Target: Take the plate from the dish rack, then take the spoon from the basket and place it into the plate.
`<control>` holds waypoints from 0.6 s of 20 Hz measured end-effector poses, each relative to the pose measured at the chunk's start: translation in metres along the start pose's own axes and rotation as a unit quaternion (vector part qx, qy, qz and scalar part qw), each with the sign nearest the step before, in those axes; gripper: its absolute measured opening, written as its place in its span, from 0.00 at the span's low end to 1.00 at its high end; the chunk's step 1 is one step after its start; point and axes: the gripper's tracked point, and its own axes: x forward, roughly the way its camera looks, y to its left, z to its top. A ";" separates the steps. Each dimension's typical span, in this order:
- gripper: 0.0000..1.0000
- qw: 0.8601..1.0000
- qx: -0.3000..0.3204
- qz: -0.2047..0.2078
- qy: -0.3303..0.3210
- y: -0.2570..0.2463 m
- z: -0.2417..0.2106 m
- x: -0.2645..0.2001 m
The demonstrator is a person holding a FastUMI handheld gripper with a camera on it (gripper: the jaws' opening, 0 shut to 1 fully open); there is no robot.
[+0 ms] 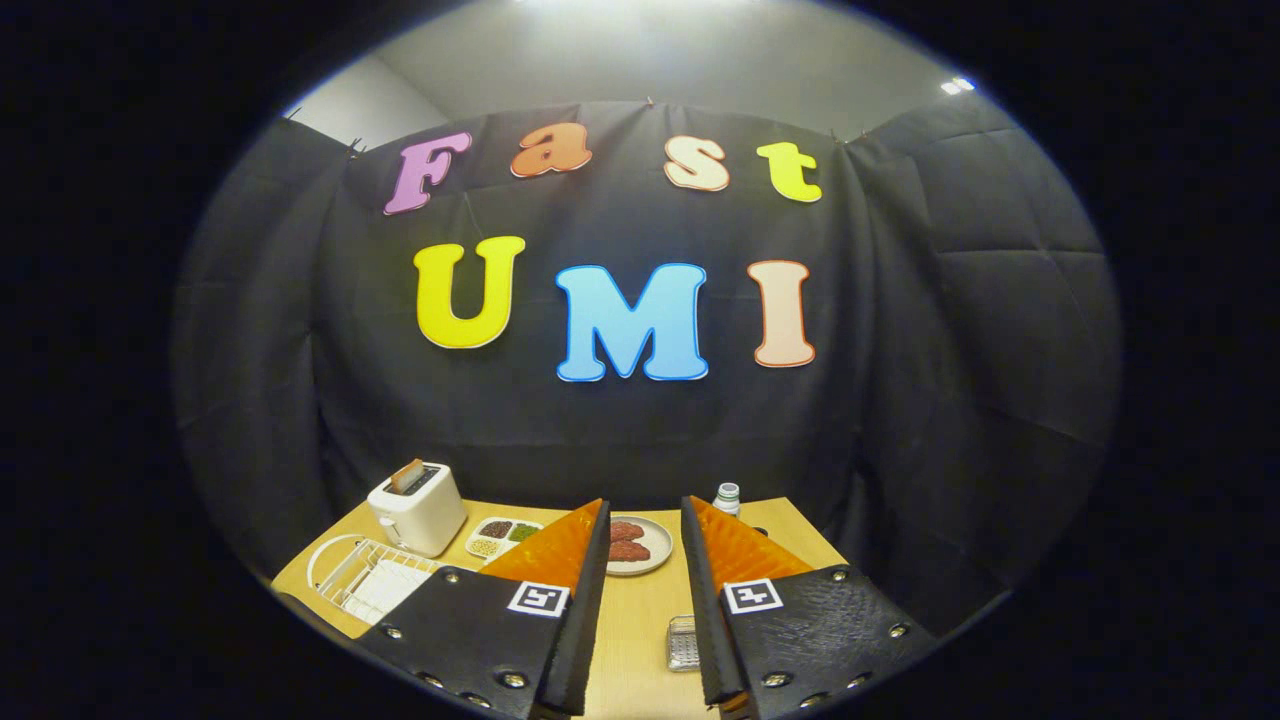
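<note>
The gripper is held high above the wooden bench, tilted so it looks across it toward the booth wall. Its fingers stand apart with nothing between them, only bare bench and, farther on, a plate of reddish food at twelve o'clock beyond the tips. This raised, empty pose looks like a starting survey, from which every item can be reached.

The white wire dish rack sits at about ten o'clock from the fingers, near the bench's front corner. A pale flat shape in it is probably the plate to be fetched, lying low among the wires, though I cannot tell for sure. Behind the rack at eleven o'clock is a white toaster with a slice sticking up, and beside it a small divided tray of dark, green and pale fillings.

At about four o'clock, just beside the right finger, a small metal mesh basket rests on the bench; whether the spoon is in it is hidden by the finger and the small scale. A little white-capped bottle stands at one o'clock past the right fingertip.

Each finger carries a square black-and-white marker tag; no brand or label on the objects can be made out.

The task appears not yet begun.
</note>
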 end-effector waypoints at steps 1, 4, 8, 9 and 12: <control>0.42 1.000 0.010 -0.004 -0.004 -0.011 -0.002 0.004; 0.58 0.999 0.039 -0.008 -0.033 -0.044 -0.011 0.015; 0.88 0.997 0.035 -0.030 -0.068 -0.101 -0.034 0.030; 0.98 0.996 0.030 -0.031 -0.073 -0.113 -0.042 0.033; 0.97 0.996 0.002 -0.049 -0.080 -0.150 -0.072 0.048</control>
